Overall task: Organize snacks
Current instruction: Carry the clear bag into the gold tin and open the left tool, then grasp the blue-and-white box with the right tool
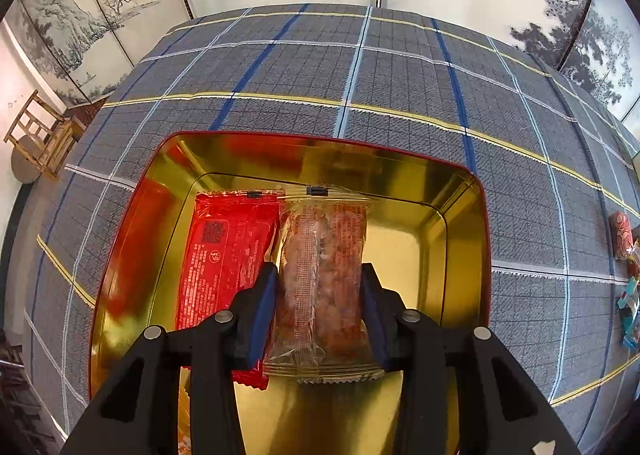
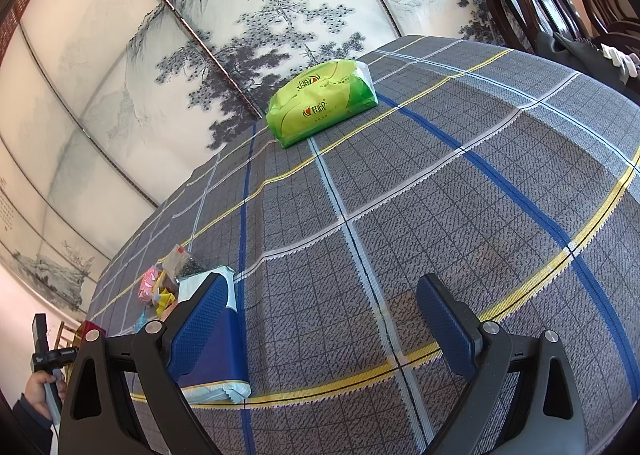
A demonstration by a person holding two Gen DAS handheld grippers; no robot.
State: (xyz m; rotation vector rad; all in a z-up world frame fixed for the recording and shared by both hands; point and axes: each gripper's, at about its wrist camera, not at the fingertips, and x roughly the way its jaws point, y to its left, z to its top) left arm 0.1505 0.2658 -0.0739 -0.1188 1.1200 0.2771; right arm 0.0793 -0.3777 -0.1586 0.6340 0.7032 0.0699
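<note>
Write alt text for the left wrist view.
The left gripper is shut on a clear snack packet over a gold tin, beside a red packet lying inside. The tin sits on a plaid tablecloth.

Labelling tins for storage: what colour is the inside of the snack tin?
Shiny gold inside, with a red rim; clearest in the left wrist view.

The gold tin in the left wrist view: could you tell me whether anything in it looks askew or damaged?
Nothing stands out. The red packet lies flat in the gold tin, and the clear packet sits straight beside it between the left gripper's fingers. Neither looks torn or spilled.
</note>
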